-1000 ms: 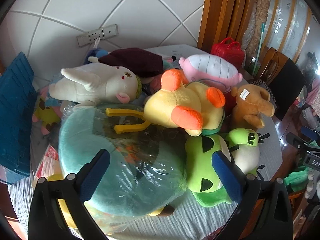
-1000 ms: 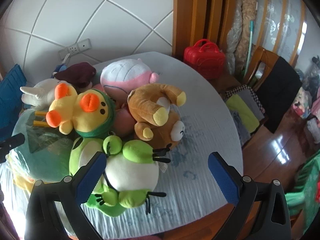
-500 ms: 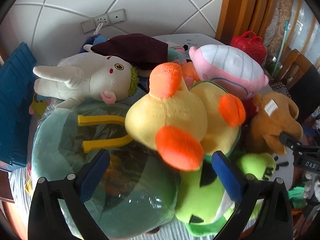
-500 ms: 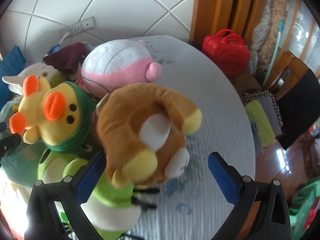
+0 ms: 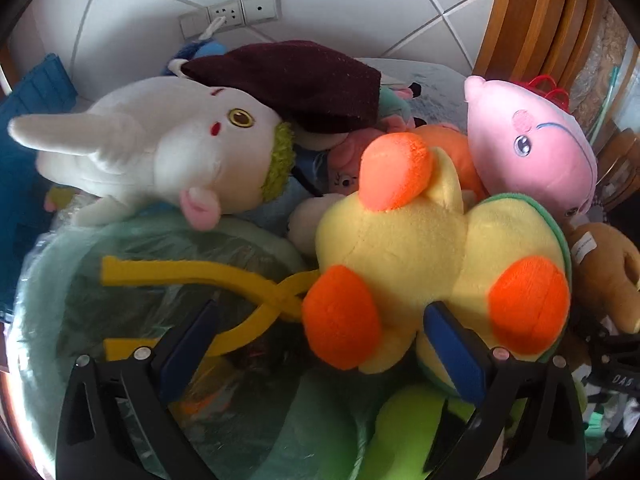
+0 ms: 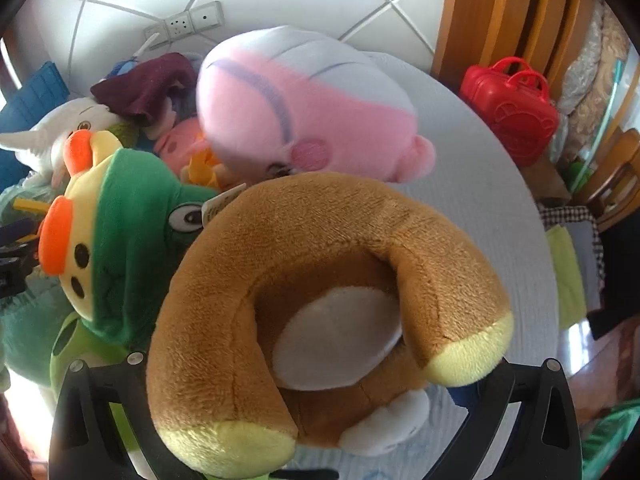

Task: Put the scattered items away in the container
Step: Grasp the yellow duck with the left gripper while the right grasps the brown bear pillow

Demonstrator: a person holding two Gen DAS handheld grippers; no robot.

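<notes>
Showing a heap of soft toys on a round tabletop (image 6: 500,208) covered in pale cloth, both views look out along a pair of tongs.

The left tongs (image 5: 320,356) are spread wide, blue pads apart. Between and just beyond them lies a yellow plush duck with orange beak and feet (image 5: 420,256); its lower orange foot sits between the pads and the right pad touches its body, but nothing is gripped. Below the left pad is a large teal cushion wrapped in clear plastic (image 5: 120,320), with a yellow plastic tool with two long handles (image 5: 224,276) lying on it. Farther ahead to the left lies a white plush animal with long ears (image 5: 168,152), a dark maroon cloth (image 5: 304,76) behind it, and a pink round plush (image 5: 532,148) ahead to the right.

The right tongs (image 6: 296,392) are also spread wide. A brown curved plush with pale yellow ends and a white belly (image 6: 320,260) fills the gap between them; the fingertips are hidden, so contact cannot be told. A red plastic toy case (image 6: 512,112) stands well ahead to the right, at the tabletop's far side.
</notes>
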